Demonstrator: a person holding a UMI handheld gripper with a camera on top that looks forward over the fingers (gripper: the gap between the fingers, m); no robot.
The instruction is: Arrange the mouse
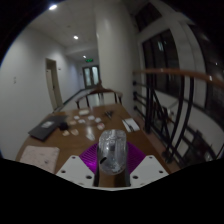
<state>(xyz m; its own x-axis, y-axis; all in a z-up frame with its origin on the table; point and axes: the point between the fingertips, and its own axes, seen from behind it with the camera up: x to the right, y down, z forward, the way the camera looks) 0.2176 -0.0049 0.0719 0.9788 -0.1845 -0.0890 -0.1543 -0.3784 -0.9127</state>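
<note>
A grey, shiny mouse stands upright between my gripper's purple pads, lifted above the wooden table. The two white fingers sit at either side of it, and the pads press on the mouse's sides. The lower end of the mouse is hidden between the fingers.
A dark flat device lies on the table at the left, with white paper nearer to me. Small white items and a white sheet lie further along. Chairs stand at the far end. Glass walls run along the right.
</note>
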